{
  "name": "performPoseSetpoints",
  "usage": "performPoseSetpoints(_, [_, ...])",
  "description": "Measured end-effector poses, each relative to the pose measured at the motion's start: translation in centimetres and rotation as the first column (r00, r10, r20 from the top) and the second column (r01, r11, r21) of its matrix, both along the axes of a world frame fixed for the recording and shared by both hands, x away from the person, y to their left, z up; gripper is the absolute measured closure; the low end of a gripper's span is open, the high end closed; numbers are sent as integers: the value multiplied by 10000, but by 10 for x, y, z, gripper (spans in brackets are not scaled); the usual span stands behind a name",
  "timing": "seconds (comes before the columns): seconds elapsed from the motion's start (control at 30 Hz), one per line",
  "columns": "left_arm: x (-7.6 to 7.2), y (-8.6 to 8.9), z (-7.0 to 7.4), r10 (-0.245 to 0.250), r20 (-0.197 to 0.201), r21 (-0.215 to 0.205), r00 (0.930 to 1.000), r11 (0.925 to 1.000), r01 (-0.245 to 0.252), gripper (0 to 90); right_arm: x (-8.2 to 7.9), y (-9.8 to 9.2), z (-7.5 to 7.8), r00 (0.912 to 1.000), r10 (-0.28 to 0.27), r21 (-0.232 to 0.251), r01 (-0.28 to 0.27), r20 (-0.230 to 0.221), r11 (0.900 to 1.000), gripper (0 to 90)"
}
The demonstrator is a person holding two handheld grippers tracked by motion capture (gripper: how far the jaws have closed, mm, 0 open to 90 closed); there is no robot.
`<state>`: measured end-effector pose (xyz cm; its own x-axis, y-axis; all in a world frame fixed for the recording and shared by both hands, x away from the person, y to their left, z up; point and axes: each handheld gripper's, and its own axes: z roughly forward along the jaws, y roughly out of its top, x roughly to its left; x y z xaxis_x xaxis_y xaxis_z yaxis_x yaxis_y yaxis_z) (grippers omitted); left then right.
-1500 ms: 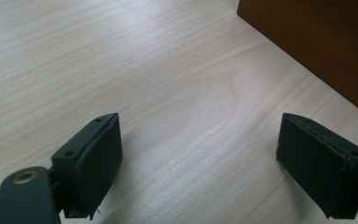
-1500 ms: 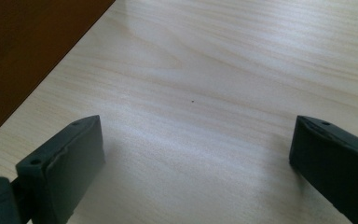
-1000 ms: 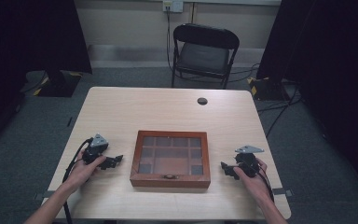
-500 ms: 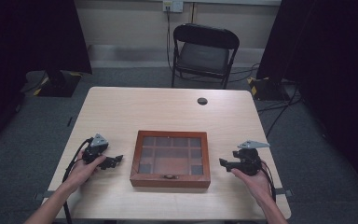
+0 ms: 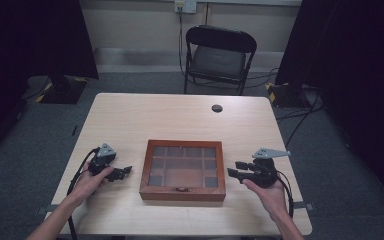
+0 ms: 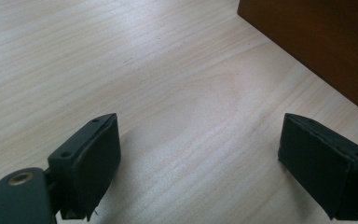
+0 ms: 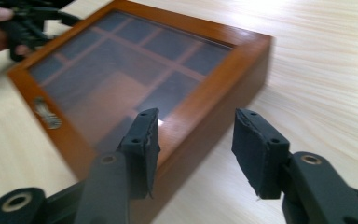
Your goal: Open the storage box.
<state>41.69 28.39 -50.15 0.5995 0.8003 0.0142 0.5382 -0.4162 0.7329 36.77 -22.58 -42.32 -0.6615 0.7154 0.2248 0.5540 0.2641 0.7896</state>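
Wooden box [image 5: 183, 170] with glass lid sits shut at the table's [image 5: 180, 117] middle, between both hands; right gripper [image 5: 233, 170] hovers just off the box's right edge, jaws half-parted and just been closing, nothing between them; left gripper [image 5: 126, 171] rests beside the left edge, jaws wide, empty. Judgement: lid comes next; the right jaws should catch the front lip near the brass clasp [image 7: 46, 114], while the left steadies the base against sliding.
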Motion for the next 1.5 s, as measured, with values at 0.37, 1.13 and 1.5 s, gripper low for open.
performPoseSetpoints(0.37, [0, 0, 0, 13, -14, -17, 10000, 10000, -13, 121, -10, 28, 5, 9917, 1282, 182, -1281, -60, 9916, 617])
performPoseSetpoints(1.13, [1, 0, 0, 58, -38, -3, 10000, 10000, -58, 110, -9, 127, 7, 9137, 4053, 206, -4048, -304, 9142, 799])
performPoseSetpoints(1.5, [1, 0, 0, 73, -44, -18, 10000, 10000, -73, 109, -7, 135, -8, 8982, 4360, -163, -4374, -555, 8991, 832])
